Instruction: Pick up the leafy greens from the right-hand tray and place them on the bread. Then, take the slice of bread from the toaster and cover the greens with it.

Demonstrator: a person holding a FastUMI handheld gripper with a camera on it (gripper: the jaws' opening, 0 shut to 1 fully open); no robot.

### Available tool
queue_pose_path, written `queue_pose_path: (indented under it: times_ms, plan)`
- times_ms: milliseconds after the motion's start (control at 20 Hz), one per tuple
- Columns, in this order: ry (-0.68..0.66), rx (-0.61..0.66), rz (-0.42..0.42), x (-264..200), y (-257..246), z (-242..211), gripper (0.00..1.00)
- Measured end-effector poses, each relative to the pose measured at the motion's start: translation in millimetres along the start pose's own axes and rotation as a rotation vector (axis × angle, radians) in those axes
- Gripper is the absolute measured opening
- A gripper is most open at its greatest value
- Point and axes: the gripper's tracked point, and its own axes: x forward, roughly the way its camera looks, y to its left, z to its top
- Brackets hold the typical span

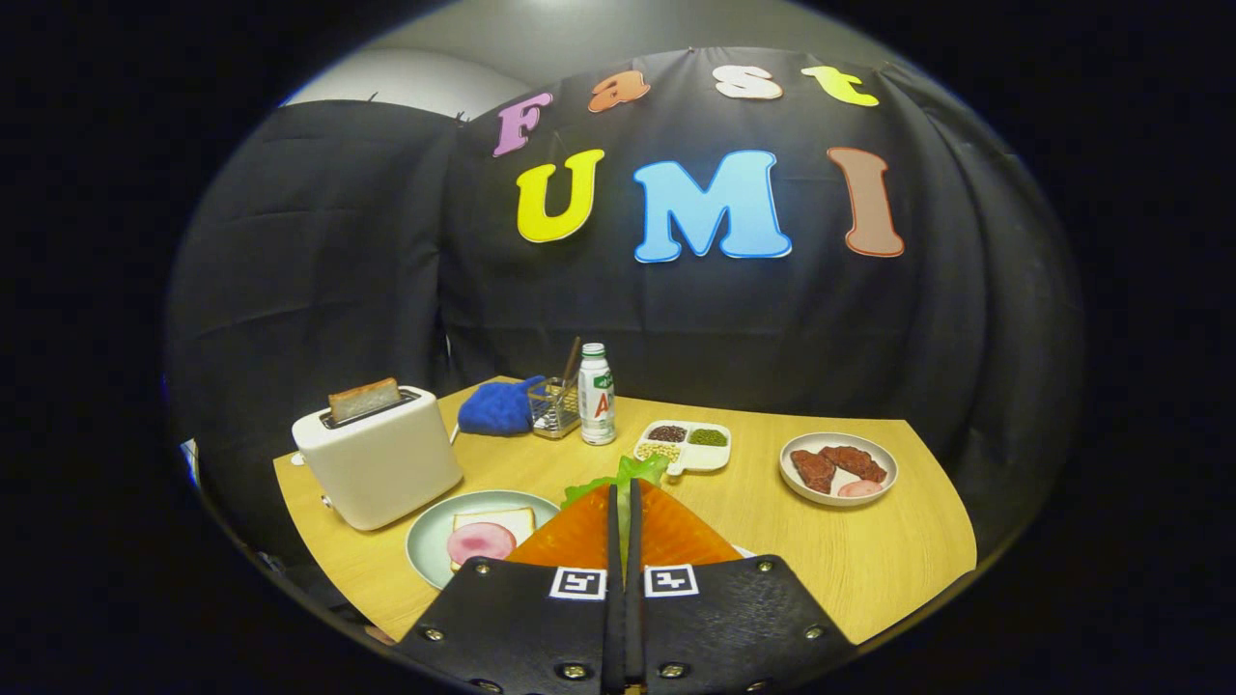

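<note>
Off to the left, boxy white toaster [379, 465] with a tan bread slice [364, 398] poking up from its slot. Next over, pale green round plate [433, 541] carrying square white bread [502, 521] topped with a pink ham round [480, 542]. Then gripper [623, 494] clenched on frilly green lettuce leaves [632, 472], just above the table. Further right, white divided dish [686, 446] of beans and white bowl [838, 468] of brown meat.

Strong fisheye bending curves the light wooden table [869, 560] and bows the black cloth wall [319, 270] toward the rim. Light seems to come from overhead, bright on the pale ceiling [579, 29]. The white boxy toaster [379, 465] stands evenly lit, shadows soft. Focus is fairly sharp centrally, softer outward.
</note>
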Motion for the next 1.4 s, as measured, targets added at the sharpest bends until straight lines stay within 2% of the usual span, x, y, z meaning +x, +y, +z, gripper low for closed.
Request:
queue_pose_path:
  times_ms: [400, 750, 950, 1400]
  plan:
    - [0.027, 0.017, 0.158, 29.5, 78.3, -10.0, 0.0]
    - [0.056, 0.036, 0.224, 45.0, 112.2, -20.8, 0.0]
    - [0.093, 0.047, 0.236, 56.0, 118.5, -39.3, 0.0]
    - [0.156, 0.042, 0.186, 72.0, 110.7, -86.8, 0.01]
